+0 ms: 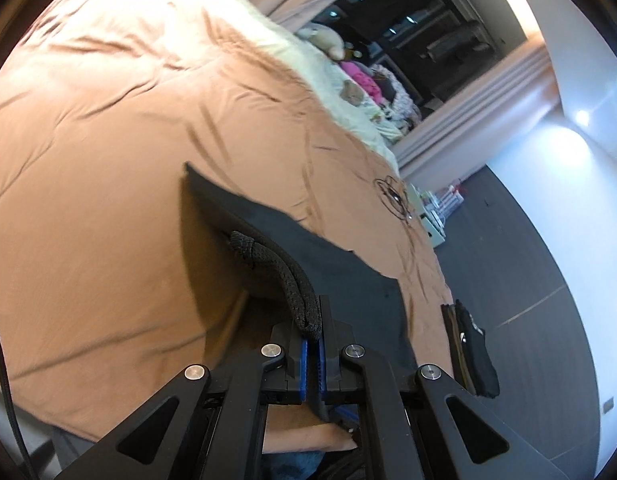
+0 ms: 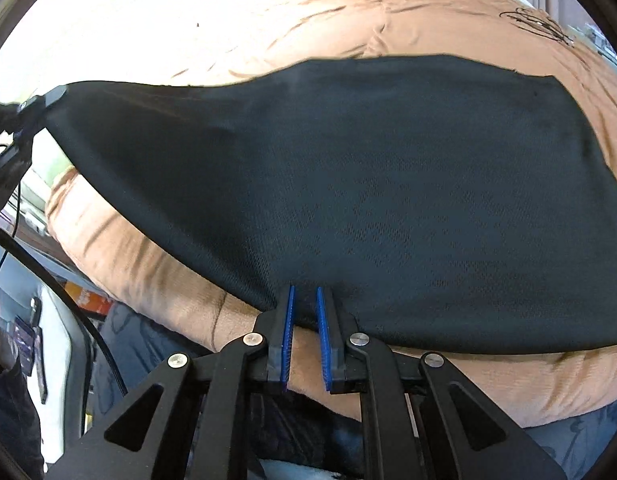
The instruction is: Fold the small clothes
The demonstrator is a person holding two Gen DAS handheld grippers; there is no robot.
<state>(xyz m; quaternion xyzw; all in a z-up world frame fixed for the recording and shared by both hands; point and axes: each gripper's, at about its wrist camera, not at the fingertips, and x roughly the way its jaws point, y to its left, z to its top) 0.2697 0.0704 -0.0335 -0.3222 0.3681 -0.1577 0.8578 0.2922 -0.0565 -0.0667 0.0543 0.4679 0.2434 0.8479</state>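
A small black mesh garment lies spread on a peach bed cover. In the left wrist view my left gripper is shut on the garment's bunched corner and holds it lifted, so the cloth slopes down to the cover. In the right wrist view my right gripper stands slightly open at the garment's near edge, its blue pads on either side of the hem and not pressing it. The left gripper shows at the far left, holding the other corner.
A dark folded garment lies on the bed's edge at the right. Pale bedding with toys and pink clothes lies at the far end. Dark floor lies beyond the bed. A cable hangs at lower left.
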